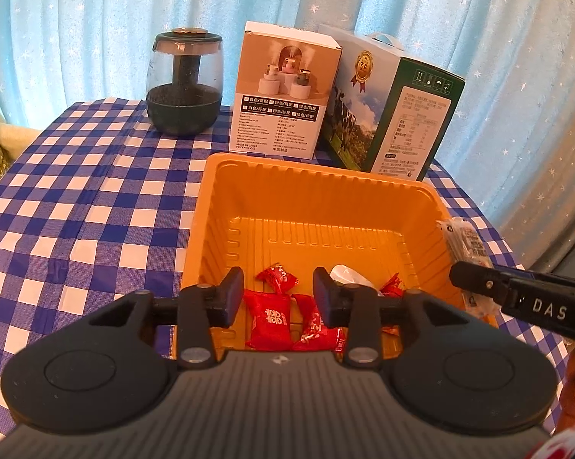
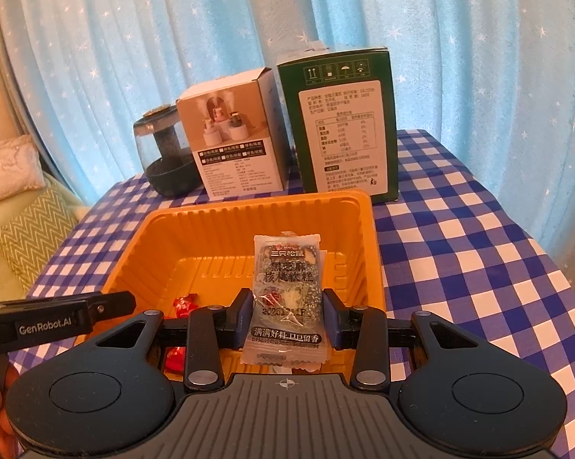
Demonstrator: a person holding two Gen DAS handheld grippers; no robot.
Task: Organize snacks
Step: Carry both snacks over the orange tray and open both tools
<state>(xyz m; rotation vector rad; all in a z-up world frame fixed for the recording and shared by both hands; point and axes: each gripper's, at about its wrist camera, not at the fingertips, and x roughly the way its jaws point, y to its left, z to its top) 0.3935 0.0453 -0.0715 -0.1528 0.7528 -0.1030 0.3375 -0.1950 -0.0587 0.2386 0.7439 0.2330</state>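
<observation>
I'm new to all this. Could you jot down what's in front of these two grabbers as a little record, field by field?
Surface: checked blue-and-white tablecloth
Container: orange tray
In tray: red candies
Left gripper: open above the candies, holding nothing
Right gripper: shut on a clear snack packet over the tray
Behind tray: glass jar, white box, green box

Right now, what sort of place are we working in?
Likely a home room: a blue-and-white checked tablecloth, a pale blue star-print curtain, and a zigzag-patterned cushion on soft seating alongside.
</observation>
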